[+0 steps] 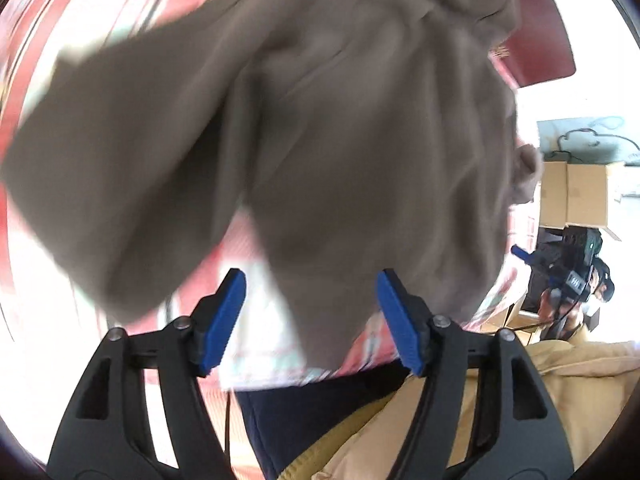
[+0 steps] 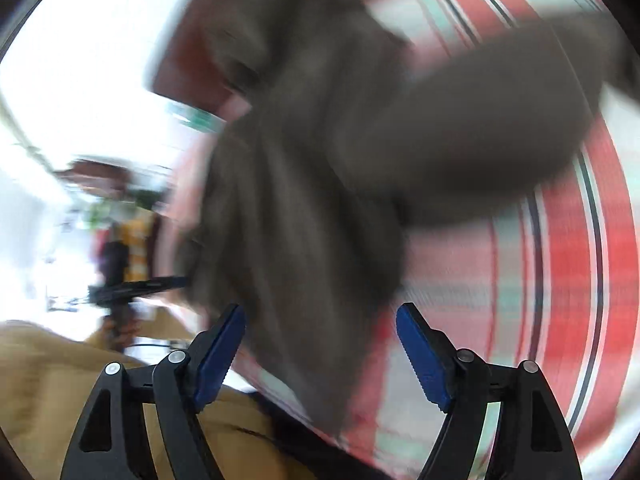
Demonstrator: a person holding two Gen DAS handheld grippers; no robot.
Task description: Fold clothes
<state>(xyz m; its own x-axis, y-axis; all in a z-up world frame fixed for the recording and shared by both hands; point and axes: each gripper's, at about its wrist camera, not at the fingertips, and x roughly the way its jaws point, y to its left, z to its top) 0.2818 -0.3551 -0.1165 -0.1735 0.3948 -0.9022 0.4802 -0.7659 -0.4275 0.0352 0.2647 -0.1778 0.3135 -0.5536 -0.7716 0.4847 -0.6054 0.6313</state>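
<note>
A grey-brown garment lies crumpled and spread over a red, white and teal striped cloth; both views are motion-blurred. My left gripper is open, its blue pads wide apart just short of the garment's near edge, nothing between them. In the right wrist view the same garment fills the middle, one sleeve-like part reaching right. My right gripper is open too, blue pads spread around the garment's near hem without pinching it. The other hand-held gripper shows far right in the left wrist view.
A person's tan sleeve or jacket and dark clothing sit close below the grippers. Cardboard boxes stand at the far right. A dark red surface lies beyond the striped cloth.
</note>
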